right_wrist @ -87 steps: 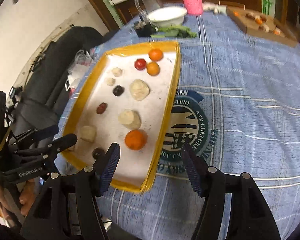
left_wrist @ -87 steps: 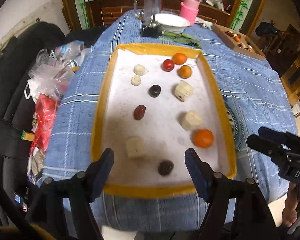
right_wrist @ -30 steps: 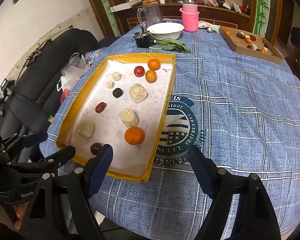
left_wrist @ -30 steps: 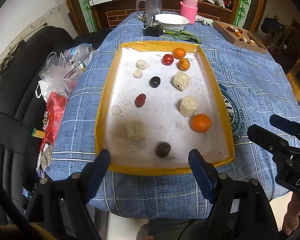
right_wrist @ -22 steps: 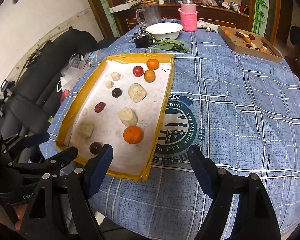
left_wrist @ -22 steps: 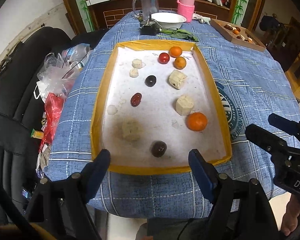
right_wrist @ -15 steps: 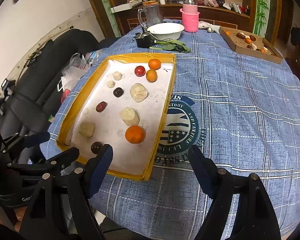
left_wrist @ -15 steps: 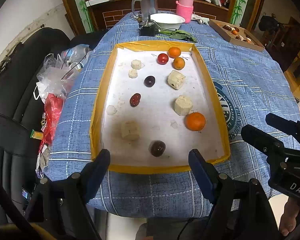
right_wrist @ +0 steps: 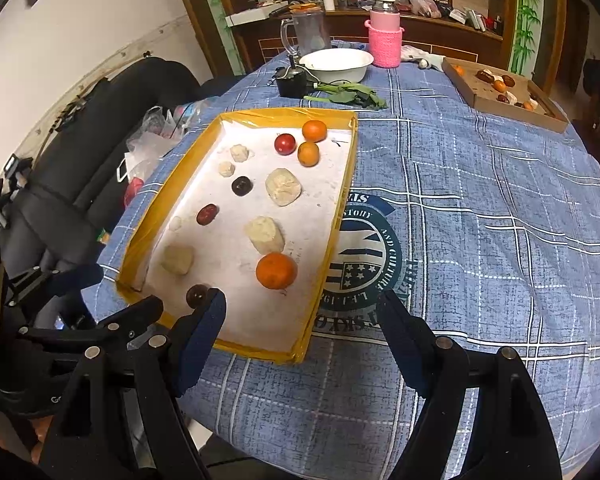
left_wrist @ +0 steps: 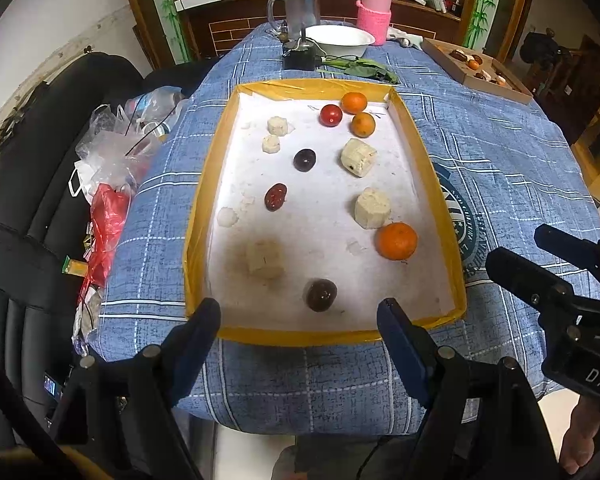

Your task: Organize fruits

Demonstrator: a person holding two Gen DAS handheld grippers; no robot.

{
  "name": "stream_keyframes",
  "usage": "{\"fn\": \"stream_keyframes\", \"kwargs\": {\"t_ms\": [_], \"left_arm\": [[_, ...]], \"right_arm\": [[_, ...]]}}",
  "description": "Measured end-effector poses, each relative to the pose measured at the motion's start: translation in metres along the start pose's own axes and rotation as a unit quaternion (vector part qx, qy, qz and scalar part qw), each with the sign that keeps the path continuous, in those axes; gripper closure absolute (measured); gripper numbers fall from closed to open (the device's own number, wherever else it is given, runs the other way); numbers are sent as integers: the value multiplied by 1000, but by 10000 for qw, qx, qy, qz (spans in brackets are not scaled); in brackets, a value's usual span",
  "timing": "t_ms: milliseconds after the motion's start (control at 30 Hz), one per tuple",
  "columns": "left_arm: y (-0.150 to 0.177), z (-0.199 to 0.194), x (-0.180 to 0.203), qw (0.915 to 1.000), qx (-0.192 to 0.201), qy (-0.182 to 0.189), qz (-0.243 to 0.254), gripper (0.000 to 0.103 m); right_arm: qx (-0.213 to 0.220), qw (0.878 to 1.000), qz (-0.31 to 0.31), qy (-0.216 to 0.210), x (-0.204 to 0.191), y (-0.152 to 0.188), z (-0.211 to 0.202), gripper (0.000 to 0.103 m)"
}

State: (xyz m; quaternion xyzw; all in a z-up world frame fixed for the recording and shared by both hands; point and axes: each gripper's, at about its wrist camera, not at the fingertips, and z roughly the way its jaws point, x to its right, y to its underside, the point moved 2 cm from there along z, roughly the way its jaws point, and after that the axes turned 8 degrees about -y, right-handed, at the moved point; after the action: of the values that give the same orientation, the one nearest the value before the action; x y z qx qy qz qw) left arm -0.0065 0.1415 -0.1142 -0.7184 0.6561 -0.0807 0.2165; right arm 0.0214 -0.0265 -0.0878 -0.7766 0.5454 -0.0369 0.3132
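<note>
A yellow-rimmed white tray (left_wrist: 204, 200) lies on the blue checked tablecloth. It holds a large orange (left_wrist: 397, 241), two small oranges (left_wrist: 363, 124), a red tomato (left_wrist: 331, 115), dark plums (left_wrist: 321, 295), a red date (left_wrist: 276, 197) and several pale peeled chunks (left_wrist: 372, 208). My left gripper (left_wrist: 300, 324) is open and empty, just before the tray's near rim. My right gripper (right_wrist: 302, 314) is open and empty over the tray's near right corner; the large orange (right_wrist: 276, 271) lies ahead of it. The tray also shows in the right wrist view (right_wrist: 340, 208).
At the far end stand a white bowl (left_wrist: 339, 38), a glass jug (left_wrist: 300, 8), a pink bottle (left_wrist: 376, 10), green leaves (left_wrist: 360, 68) and a cardboard box of fruit (right_wrist: 504, 92). Plastic bags (left_wrist: 112, 168) and a black chair (left_wrist: 28, 216) are to the left.
Both grippers have drawn back slightly toward the table's near edge, so the tray sits a bit farther ahead. Both stay open; no fruit has moved.
</note>
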Motion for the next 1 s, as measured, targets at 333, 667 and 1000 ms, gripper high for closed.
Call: {"fn": "stream_keyframes", "kwargs": {"t_ms": [333,667,1000], "left_arm": [[0,-1,-6,9996,111,-236,-125,21],[0,-1,-5,9993,141,-318,-118,21],[1,-3,-4,9991,217,-363,-105,21]], "right_arm": [[2,9999,-19,-101,-2,-1,4,26],[34,9999,-36,-141,-3,-1,3,26],[60,9998,-107,-166,-8,-2,1,26]]}}
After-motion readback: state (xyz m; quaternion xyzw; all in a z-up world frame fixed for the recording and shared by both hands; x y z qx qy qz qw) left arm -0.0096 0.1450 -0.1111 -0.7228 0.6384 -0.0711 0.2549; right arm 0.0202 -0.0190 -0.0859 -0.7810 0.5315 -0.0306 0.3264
